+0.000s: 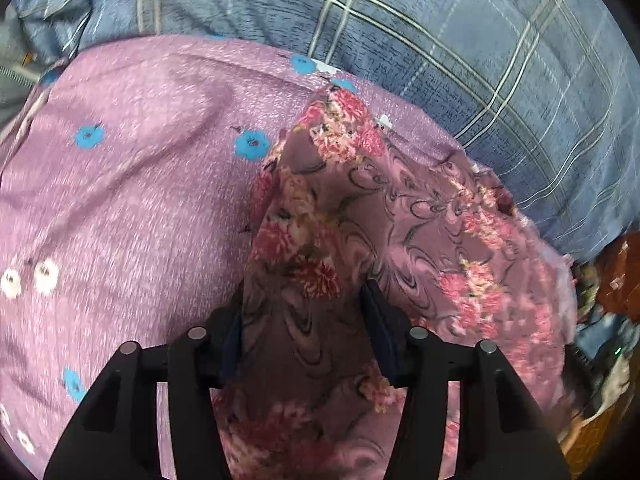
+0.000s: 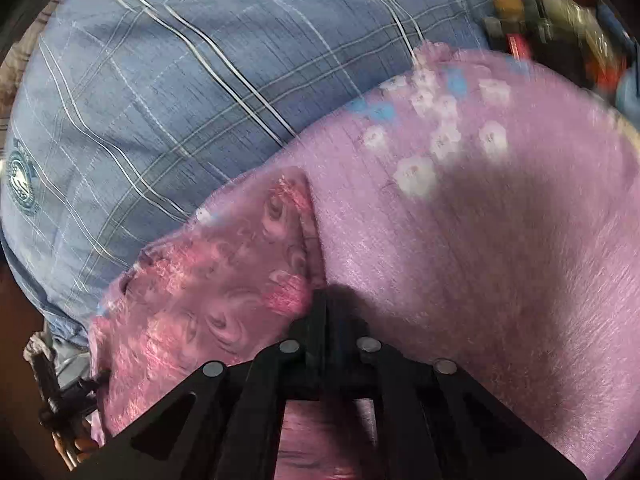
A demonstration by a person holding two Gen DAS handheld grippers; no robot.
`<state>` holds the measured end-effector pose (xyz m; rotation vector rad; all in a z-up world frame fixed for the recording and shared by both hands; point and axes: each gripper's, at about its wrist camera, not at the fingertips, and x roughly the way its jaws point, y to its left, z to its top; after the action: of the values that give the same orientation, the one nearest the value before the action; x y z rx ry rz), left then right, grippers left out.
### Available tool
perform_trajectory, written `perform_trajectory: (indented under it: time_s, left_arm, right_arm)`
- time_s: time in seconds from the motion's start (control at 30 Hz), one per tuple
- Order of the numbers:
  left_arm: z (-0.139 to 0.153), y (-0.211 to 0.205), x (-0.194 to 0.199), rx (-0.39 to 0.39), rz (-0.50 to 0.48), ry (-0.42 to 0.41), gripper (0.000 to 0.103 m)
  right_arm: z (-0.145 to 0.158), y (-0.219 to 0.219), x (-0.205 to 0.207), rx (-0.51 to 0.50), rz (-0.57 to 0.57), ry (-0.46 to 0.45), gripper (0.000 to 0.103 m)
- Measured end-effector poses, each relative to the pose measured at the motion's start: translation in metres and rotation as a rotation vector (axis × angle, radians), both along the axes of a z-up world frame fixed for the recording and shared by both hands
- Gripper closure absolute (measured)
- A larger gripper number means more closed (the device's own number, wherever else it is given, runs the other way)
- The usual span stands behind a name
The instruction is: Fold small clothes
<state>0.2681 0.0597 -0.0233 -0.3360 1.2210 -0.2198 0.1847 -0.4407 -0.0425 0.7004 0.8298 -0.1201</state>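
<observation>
A small garment of mauve cloth with pink flower print [image 1: 360, 208] lies on a lilac cloth with blue and white flowers [image 1: 132, 184]. My left gripper [image 1: 304, 304] is open, its two fingers standing on either side of a raised fold of the flower-print garment. In the right wrist view the same garment [image 2: 208, 280] lies left of my right gripper [image 2: 324, 304], whose fingers are pressed together on the garment's edge where it meets the lilac cloth [image 2: 480, 240].
A blue plaid bedcover [image 1: 440, 40] lies under the cloths and fills the far side of both views [image 2: 180, 80]. Cluttered coloured items sit at the right edge [image 1: 608, 320] and at the upper right [image 2: 560, 32].
</observation>
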Motion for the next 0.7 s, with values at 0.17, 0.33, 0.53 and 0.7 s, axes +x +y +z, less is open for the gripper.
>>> perform_trajectory:
  time_s: [0.17,0.33,0.53,0.7]
  left_arm:
    - [0.026,0.022,-0.024,-0.155,0.024,-0.054,0.05]
    - [0.007,0.001,-0.037,-0.026,0.002,-0.018,0.049]
    - [0.021,0.024,-0.051,-0.098,0.06,-0.003,0.049]
    - [0.029,0.07,-0.063,-0.2,0.163,0.013,0.043]
  right_arm:
    - [0.04,0.017,-0.036,0.019,0.006,-0.184,0.094]
    - [0.037,0.078,-0.036,-0.117,0.159,-0.19,0.076]
    - [0.031,0.101,-0.046,-0.171,0.132,-0.11,0.076]
    - [0.053,0.135,-0.084,-0.231,0.217,-0.222,0.071]
